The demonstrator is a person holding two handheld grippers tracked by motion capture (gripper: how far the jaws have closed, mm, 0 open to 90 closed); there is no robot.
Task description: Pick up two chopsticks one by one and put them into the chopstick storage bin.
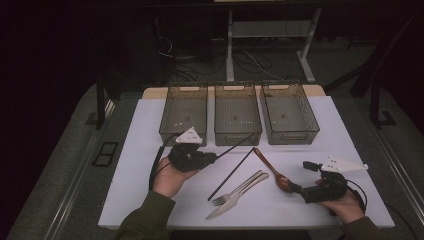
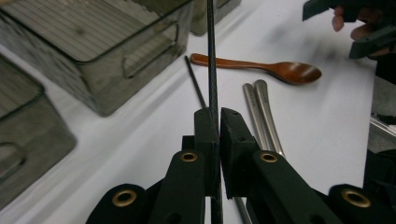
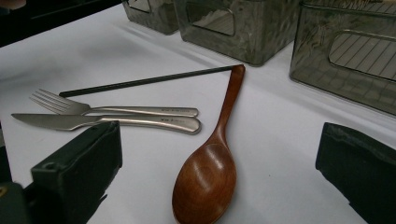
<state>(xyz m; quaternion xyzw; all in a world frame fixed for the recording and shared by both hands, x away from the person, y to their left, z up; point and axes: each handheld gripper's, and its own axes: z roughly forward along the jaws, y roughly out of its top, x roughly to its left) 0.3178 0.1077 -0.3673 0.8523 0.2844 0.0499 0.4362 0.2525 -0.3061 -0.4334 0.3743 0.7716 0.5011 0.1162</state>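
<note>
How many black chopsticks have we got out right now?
2. One chopstick is clamped in the left gripper, raised toward the middle bin; the other chopstick lies on the table beside the fork.

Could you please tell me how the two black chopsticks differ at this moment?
The held chopstick is clamped in the shut left tool; the loose chopstick lies on the white table. The held one points toward the middle bin; the loose one runs beside the fork. Both are thin, black and straight.

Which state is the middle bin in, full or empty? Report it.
Empty. The high view shows the middle bin's bare ribbed floor; all cutlery lies outside it on the table.
</note>
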